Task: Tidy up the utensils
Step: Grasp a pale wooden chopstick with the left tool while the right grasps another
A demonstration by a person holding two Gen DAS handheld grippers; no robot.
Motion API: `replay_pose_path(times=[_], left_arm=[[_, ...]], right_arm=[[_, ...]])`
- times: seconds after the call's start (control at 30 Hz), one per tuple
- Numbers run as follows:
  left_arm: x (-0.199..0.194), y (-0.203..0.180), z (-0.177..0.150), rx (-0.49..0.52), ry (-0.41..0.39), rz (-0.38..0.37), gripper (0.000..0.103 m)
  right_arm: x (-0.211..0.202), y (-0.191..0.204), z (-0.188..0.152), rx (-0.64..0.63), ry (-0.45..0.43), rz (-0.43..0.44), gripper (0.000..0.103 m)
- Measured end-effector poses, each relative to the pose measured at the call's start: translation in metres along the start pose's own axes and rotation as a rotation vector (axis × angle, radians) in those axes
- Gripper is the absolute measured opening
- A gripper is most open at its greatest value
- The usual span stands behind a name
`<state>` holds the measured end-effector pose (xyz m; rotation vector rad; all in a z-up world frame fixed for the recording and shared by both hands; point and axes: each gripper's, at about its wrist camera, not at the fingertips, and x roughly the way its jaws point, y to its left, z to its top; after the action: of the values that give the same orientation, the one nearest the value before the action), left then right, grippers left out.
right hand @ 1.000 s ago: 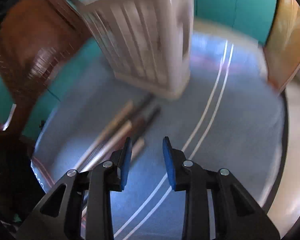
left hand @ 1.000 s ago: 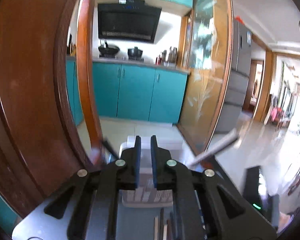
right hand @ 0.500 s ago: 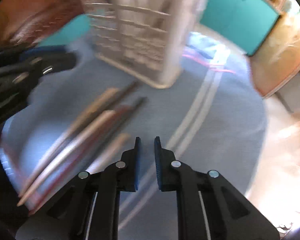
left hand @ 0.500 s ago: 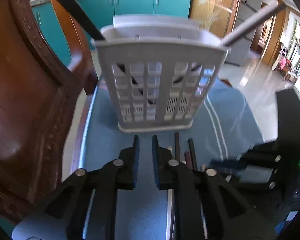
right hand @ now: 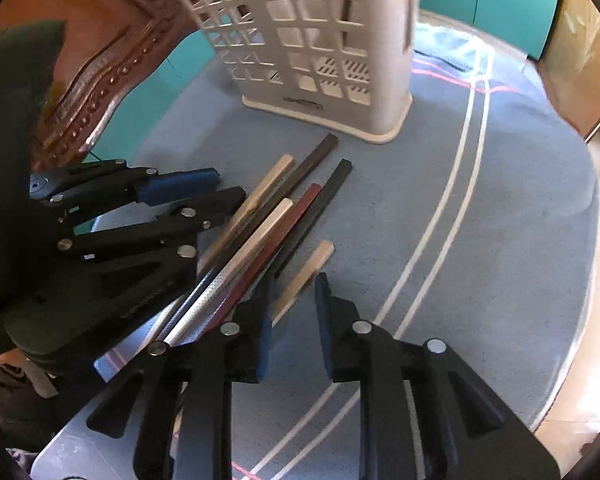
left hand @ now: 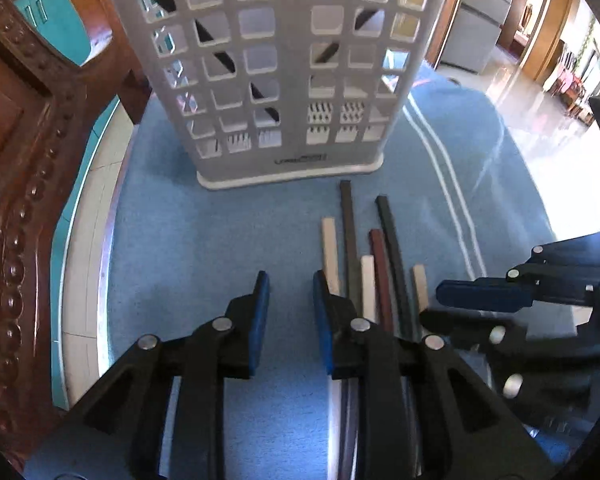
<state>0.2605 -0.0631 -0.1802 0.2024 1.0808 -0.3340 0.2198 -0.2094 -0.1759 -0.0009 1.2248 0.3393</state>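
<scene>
A white lattice utensil holder (left hand: 276, 72) (right hand: 320, 40) stands upright on the blue cloth, and dark sticks (left hand: 220, 56) show through its holes. Several chopsticks (left hand: 356, 248) (right hand: 284, 216), cream, dark and maroon, lie side by side in front of it. My left gripper (left hand: 290, 284) points down just left of them. Its jaws are opening over bare cloth, with nothing between them. My right gripper (right hand: 294, 284) hovers at the right edge of the row, its jaws opening. A lone cream chopstick (right hand: 308, 268) lies partly in their gap, not pinched. Each gripper shows in the other's view: right gripper (left hand: 476, 300), left gripper (right hand: 180, 188).
A carved wooden chair back (left hand: 16, 200) (right hand: 100, 72) rises close on the left of the round table. The blue cloth (left hand: 188, 240) has two white stripes (right hand: 452, 200) running to the right of the holder. Beyond the table edge lie shiny floor and teal cabinets.
My left gripper has tipped down from facing the kitchen to the cloth in front of the holder, and its jaws have parted. The right jaws narrowed, then widened again beside the chopsticks.
</scene>
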Motion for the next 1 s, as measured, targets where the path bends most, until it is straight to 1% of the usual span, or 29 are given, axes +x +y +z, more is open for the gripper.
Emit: replay_pose_path(times=[0.07,0.2,0.3,0.33,0.37,0.4,0.47,0.53,0.67,0.77,0.83,0.87,0.9,1.0], left_arm=[[0.003,0.000,-0.001,-0.004,0.003,0.000,0.024],[0.002,0.002,-0.002,-0.008,0.001,-0.002,0.024],[0.001,0.004,-0.004,-0.016,-0.001,-0.005,0.027],[0.002,0.008,0.004,-0.020,-0.002,-0.007,0.027],[0.001,0.011,0.004,-0.026,-0.005,-0.012,0.027],[0.000,0.012,0.004,-0.033,-0.012,-0.022,0.027],[-0.004,0.020,0.001,-0.039,-0.018,-0.043,0.028],[-0.006,0.020,0.001,-0.034,-0.020,-0.063,0.028],[-0.006,0.014,-0.001,-0.012,-0.022,-0.051,0.028],[-0.009,0.016,-0.001,-0.030,-0.023,-0.073,0.028],[-0.011,0.015,0.000,-0.027,-0.026,-0.081,0.029],[-0.011,0.014,-0.001,-0.023,-0.025,-0.083,0.030],[-0.011,0.015,-0.001,-0.017,-0.021,-0.085,0.030],[-0.007,0.007,-0.003,0.008,-0.011,-0.066,0.032]], right_arm=[[0.002,0.005,0.000,-0.011,-0.009,-0.016,0.021],[0.004,0.022,-0.003,-0.107,-0.021,-0.095,0.018],[0.004,0.024,-0.006,-0.148,-0.042,-0.215,0.016],[0.003,0.020,-0.007,-0.146,-0.058,-0.258,0.015],[0.003,0.015,-0.011,-0.131,-0.071,-0.280,0.015],[0.002,0.011,-0.011,-0.117,-0.079,-0.280,0.015],[-0.002,0.003,-0.010,-0.074,-0.094,-0.258,0.015],[-0.007,-0.003,-0.011,-0.034,-0.102,-0.230,0.015],[-0.018,-0.005,-0.011,-0.023,-0.111,-0.197,0.016],[-0.020,-0.006,-0.002,-0.017,-0.082,-0.182,0.017],[-0.008,-0.001,-0.002,-0.007,-0.050,-0.199,0.018],[-0.007,0.002,-0.003,-0.006,-0.056,-0.203,0.022],[-0.010,0.003,-0.006,-0.017,-0.059,-0.211,0.023],[-0.001,0.020,-0.006,-0.057,-0.077,-0.228,0.022]])
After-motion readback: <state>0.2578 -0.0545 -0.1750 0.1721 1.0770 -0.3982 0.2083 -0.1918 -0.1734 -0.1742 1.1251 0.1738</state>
